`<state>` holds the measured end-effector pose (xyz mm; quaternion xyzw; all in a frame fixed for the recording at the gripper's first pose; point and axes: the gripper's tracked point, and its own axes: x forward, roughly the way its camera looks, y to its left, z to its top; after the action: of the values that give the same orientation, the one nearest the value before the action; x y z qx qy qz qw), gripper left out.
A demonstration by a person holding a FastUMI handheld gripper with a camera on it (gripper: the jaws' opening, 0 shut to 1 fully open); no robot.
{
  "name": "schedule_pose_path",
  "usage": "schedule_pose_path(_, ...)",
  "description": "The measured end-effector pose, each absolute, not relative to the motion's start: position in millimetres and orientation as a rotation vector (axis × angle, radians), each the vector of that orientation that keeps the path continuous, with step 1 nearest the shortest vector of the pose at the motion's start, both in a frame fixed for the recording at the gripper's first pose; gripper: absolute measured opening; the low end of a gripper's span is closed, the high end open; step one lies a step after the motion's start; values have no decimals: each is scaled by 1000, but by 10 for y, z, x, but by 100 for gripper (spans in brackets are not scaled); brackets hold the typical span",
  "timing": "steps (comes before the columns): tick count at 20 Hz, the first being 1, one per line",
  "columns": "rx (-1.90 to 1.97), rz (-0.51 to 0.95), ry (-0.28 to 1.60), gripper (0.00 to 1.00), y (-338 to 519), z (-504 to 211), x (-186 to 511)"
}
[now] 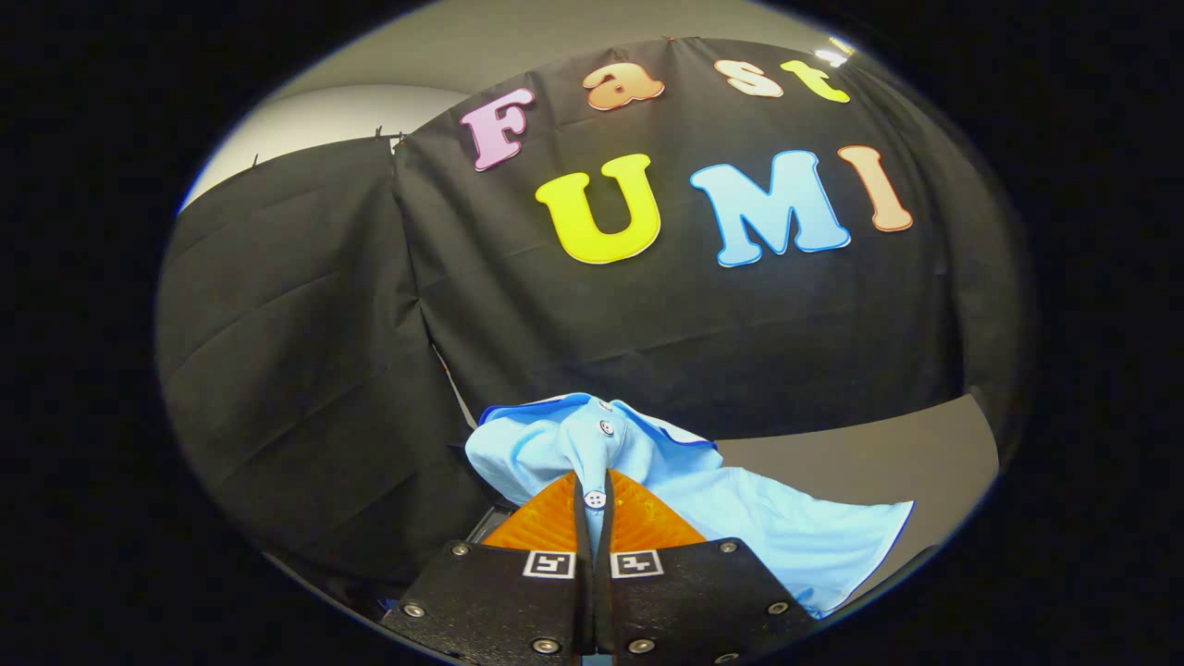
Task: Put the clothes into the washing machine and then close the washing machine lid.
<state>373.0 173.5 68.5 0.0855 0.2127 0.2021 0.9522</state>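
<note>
— Clothes first: what have the tongs (595, 495) got?

— My tongs are pressed together on a fold of a light blue button-up shirt with a darker blue trim (647, 462). A button strip runs right up the narrow slit between the two fingers, so both sides bear on the cloth.

— Where's the rest of it?

— It bunches just ahead of the fingertips, collar end uppermost, and one panel trails off to my right, hanging down over the grey bench (888, 453) beyond. Whether that loose end touches the bench I can't tell. Further out there's the black cloth wall (305, 351) of the booth.

— Which step are we on?

— I'd judge it as carrying: the shirt is gripped, the washing machine isn't ahead of me, and neither loading nor lid-closing is done.

— What does the next move need?

— Swinging round to find the drum opening, keeping the grip firm, and holding high enough that the dangling panel goes in too.
</note>
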Motion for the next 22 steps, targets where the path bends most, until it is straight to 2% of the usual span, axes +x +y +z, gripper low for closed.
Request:
schedule_pose_path(13,140,535,484,0,2950,368,3516)
schedule_pose_path(22,95,548,527,0,3453,-100,3524)
